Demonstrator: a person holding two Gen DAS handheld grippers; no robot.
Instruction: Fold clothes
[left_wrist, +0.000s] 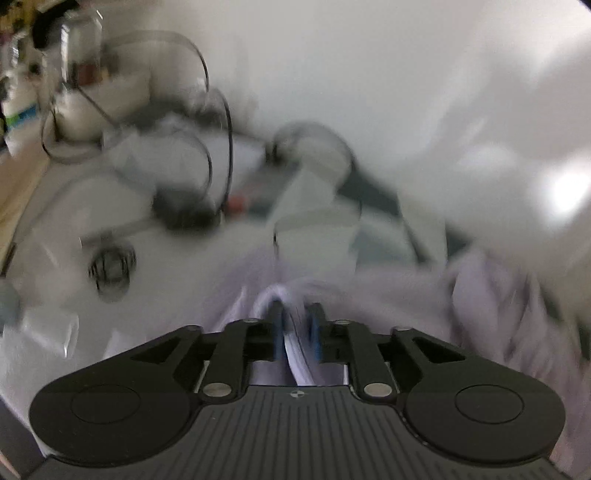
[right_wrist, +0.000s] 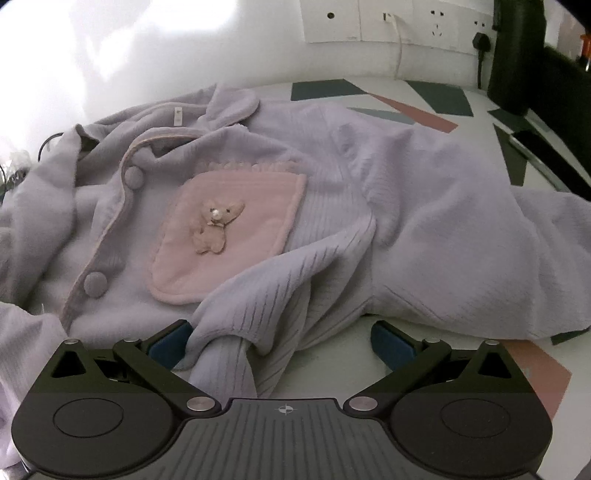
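Note:
A lavender fleece pyjama top (right_wrist: 424, 221) lies crumpled on the table, front up, with a pink chest pocket (right_wrist: 229, 236) and round buttons. One ribbed sleeve (right_wrist: 258, 295) trails toward my right gripper (right_wrist: 280, 345), which is open wide. The cuff rests between the fingers, near the left pad (right_wrist: 170, 347), and nothing presses on it. The left wrist view is badly blurred. There my left gripper (left_wrist: 295, 317) has its jaws close together with a fold of the lavender cloth (left_wrist: 498, 314) pinched between the blue pads.
The white table (right_wrist: 332, 350) has teal and pink patches. Wall sockets (right_wrist: 436, 26) with a black plug run along the back, and a dark object (right_wrist: 524, 55) stands at far right. Cables (left_wrist: 221, 129), a black device (left_wrist: 184, 210) and a round metal part (left_wrist: 110, 269) clutter the left side.

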